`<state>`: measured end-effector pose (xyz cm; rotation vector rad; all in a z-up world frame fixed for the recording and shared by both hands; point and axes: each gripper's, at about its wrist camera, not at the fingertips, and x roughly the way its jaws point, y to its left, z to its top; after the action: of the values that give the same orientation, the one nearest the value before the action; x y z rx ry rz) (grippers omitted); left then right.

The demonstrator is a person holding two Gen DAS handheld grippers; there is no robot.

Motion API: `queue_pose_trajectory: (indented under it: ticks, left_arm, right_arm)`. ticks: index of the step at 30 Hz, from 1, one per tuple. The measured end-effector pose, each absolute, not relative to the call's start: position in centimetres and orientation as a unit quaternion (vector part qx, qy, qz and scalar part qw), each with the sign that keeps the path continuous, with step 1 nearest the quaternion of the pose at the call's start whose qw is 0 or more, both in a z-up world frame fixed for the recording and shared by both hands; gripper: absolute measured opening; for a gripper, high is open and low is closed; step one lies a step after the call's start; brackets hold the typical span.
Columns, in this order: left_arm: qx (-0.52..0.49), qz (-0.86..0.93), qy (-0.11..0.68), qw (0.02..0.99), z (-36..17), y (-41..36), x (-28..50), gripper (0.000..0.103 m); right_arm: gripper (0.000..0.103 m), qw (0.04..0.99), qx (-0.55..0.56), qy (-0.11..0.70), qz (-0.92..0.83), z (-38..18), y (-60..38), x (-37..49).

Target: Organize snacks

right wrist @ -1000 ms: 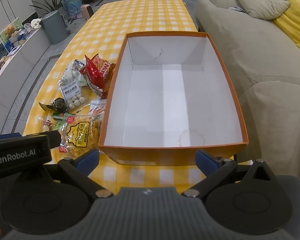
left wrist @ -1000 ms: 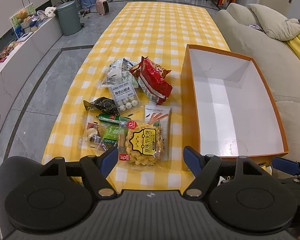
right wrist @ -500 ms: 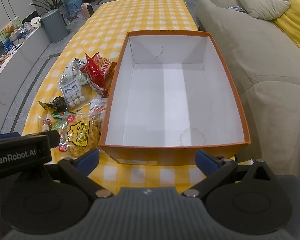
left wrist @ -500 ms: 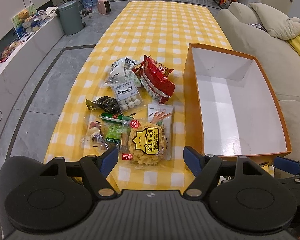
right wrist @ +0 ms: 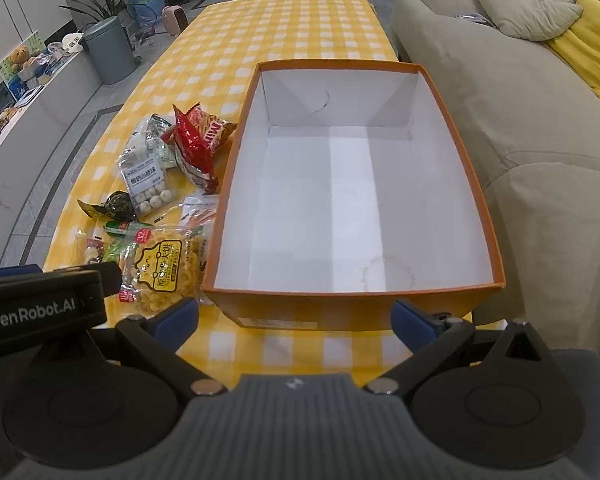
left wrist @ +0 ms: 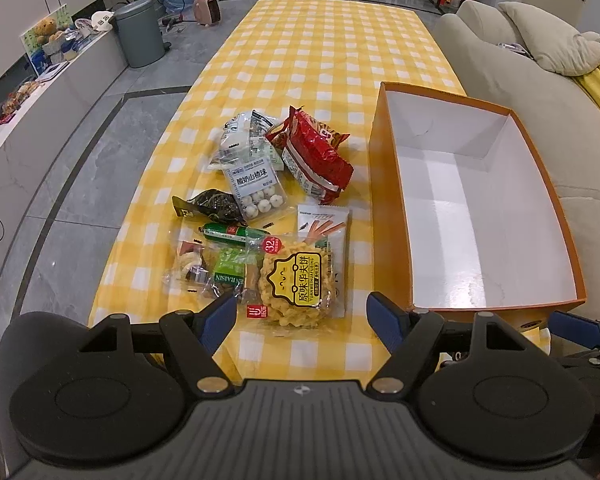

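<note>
Hardly any change against one second ago. In the left wrist view, only a slight drift of the snacks (left wrist: pixel 268 216) and the box (left wrist: pixel 384 208) to the right and a little upward. In the right wrist view, practically the same framing as before. Judged as a small re-aiming of the left gripper (left wrist: pixel 302 314), not yet a reach.

Left gripper: spread wide, holding nothing, hovering over the near edge of the table (left wrist: pixel 332 40). Just ahead of it, and roughly centred between its fingers, the waffle pack (left wrist: pixel 298 280). Right gripper (right wrist: pixel 296 316): also spread wide and empty, facing the near wall of the box, without touching it as far as visible.

Snacks all on the checked cloth, in a loose heap just left of the box. Waffle pack nearest, lying partly over a white sachet and a raisin pack. Behind these, a green stick, a dark small bag and a clear pack of white balls. Farthest, the red bag (left wrist: pixel 316 160), close to the box wall. Several packs overlapping, so probably one at a time, top ones first.

Box open, upright, nothing inside: only the white floor and walls visible.

For the task: still at the very start, no snack moved. Most likely next: lowering the left gripper on the waffle pack. Flat, slippery film, so better to pinch at an edge or a raised corner.
</note>
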<state>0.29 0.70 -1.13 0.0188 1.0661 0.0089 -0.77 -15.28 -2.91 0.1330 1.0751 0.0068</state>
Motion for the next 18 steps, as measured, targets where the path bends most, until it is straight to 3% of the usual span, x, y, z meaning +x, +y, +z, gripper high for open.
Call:
queue_pose_trajectory:
  ticks: [18]
  left_arm:
    - [-0.009, 0.025, 0.498, 0.867, -0.5, 5.0, 1.1, 0.087]
  right_arm:
    - [0.100, 0.877, 0.068, 0.474, 0.048, -2.0, -12.1, -1.0]
